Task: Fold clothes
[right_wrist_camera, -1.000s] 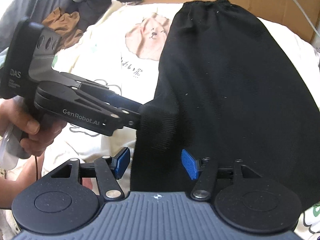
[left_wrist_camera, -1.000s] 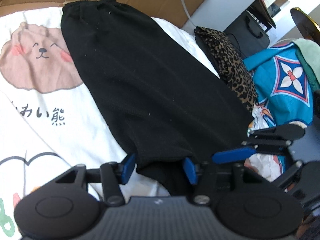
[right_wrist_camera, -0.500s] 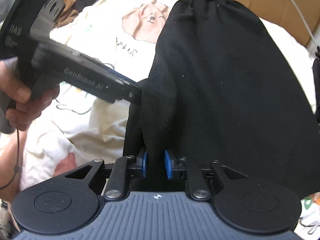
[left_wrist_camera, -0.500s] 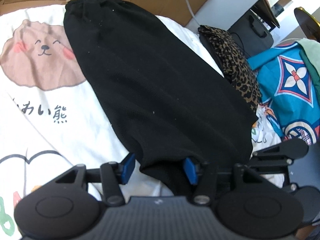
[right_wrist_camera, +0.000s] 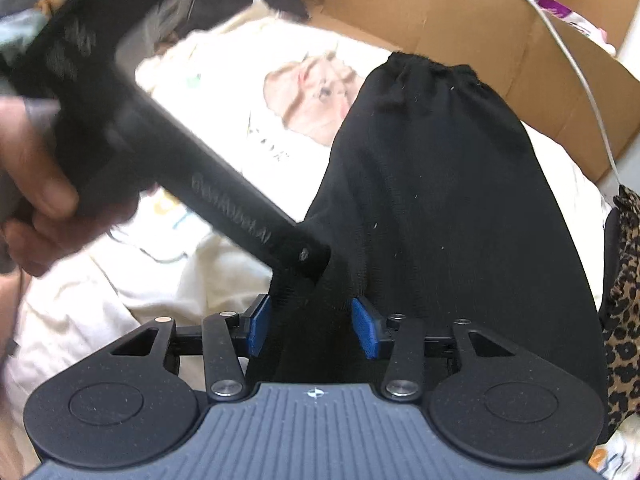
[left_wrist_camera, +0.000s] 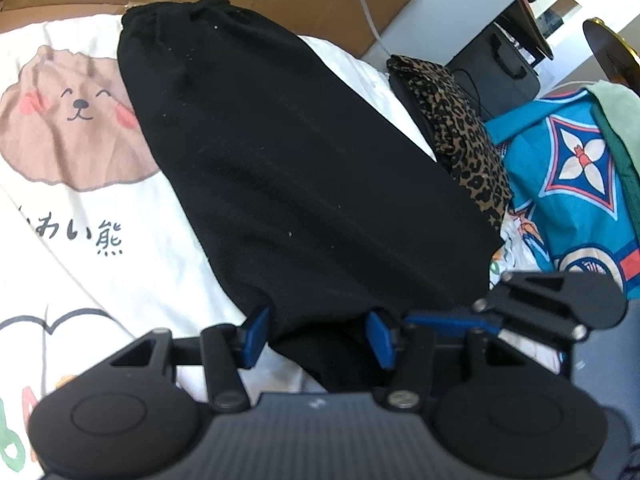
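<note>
Left gripper (left_wrist_camera: 318, 338): spread around black garment (left_wrist_camera: 304, 184) hem.
Right gripper (right_wrist_camera: 312, 326): spread, straddling hem.
Risk: hem slipping, unclamped.

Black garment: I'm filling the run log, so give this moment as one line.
black garment: flat on bear-print sheet | left gripper: open, straddling hem | right gripper: open, straddling hem

left tongs (right_wrist_camera: 308, 256) and hand (right_wrist_camera: 36, 200) are motion-blurred.

Both wrist cams sit low and close, looking forward along their fingers over the same black garment (left_wrist_camera: 304, 184) on the bed; right cam views from further right.
</note>
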